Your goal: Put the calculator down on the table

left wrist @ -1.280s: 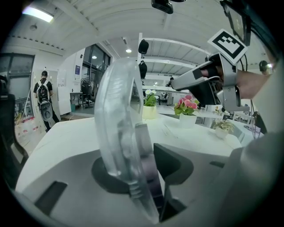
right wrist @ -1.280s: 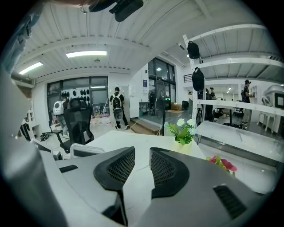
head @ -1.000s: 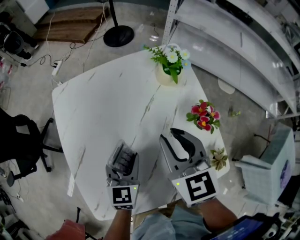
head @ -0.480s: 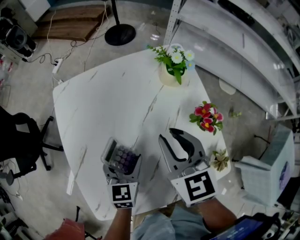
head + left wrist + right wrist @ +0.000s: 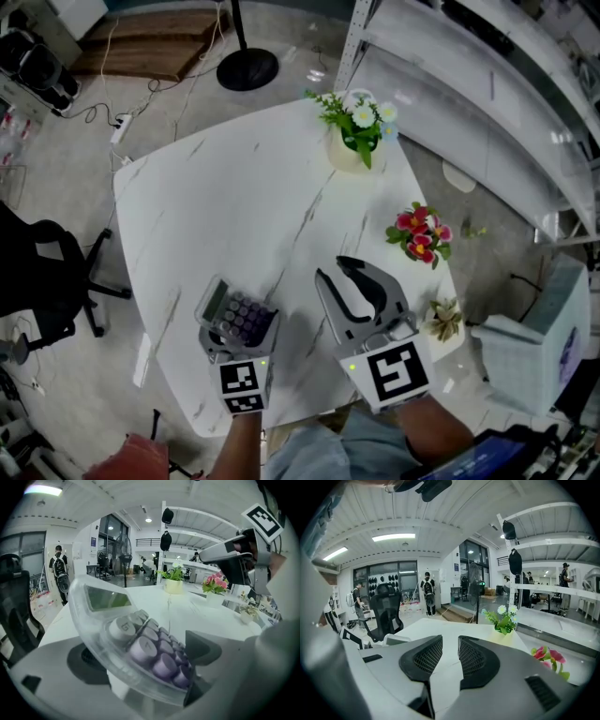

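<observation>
Left hand-held gripper jaws just opened wide. Calculator has tipped from on-edge to face-up and lies slanted, loose between them, low over table. Release nearly done. Right hand-held gripper: jaws slightly apart, empty.

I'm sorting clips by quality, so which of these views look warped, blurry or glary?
Head view: evenly lit and sharp, soft shadow on the table beside the calculator. Left gripper view: heavy fisheye, dark round border, calculator's near keys soft. Right gripper view: same fisheye, ceiling light strips blown out.
</observation>
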Tool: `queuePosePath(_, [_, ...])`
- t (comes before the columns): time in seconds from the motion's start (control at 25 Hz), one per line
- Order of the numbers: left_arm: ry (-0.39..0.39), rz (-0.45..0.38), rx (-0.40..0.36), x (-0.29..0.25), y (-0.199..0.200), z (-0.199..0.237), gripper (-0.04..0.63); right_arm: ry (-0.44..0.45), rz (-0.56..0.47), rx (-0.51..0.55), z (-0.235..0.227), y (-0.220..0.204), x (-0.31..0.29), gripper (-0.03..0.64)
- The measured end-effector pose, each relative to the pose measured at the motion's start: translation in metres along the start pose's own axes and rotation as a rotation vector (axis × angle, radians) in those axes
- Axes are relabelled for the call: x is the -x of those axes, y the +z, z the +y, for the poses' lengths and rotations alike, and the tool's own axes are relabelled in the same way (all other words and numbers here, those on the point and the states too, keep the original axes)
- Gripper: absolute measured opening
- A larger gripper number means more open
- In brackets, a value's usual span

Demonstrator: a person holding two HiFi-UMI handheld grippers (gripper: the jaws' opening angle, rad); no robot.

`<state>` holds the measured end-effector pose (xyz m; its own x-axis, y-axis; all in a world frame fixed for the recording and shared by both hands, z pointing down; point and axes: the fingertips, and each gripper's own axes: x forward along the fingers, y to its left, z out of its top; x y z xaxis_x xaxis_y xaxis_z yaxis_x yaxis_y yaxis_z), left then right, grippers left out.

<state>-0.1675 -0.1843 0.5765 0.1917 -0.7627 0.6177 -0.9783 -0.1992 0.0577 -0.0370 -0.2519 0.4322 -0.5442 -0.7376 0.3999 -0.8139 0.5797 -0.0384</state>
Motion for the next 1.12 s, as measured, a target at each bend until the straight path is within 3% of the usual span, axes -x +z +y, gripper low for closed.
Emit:
queuePosePath(0.24, [0.058,0.014,0.02,0.012,-0.003,0.019,0.499,0.021,-0.013,0.006,0.013,0.005,0.0,0.121])
queuePosePath(0.44, [0.082,0.022,0.082,0.022,-0.008,0.032,0.503,0.037,-0.022,0.016,0.025,0.007,-0.001,0.121])
queuePosePath(0.72, [0.128,0.094,0.176,0.04,-0.034,0.049,0.506,0.062,-0.025,0.026,0.044,0.008,0.0,0.121])
queuePosePath(0.88, [0.171,0.028,0.027,0.048,-0.029,0.057,0.511,0.084,-0.026,0.035,0.059,0.005,0.0,0.121])
queuePosePath(1.0, [0.139,-0.016,-0.082,0.051,-0.026,0.047,0.514,0.096,-0.027,0.04,0.069,0.005,0.002,0.121])
queuePosePath(1.12, [0.051,-0.037,-0.074,0.05,-0.029,0.031,0.518,0.098,-0.033,0.045,0.077,0.006,0.005,0.123])
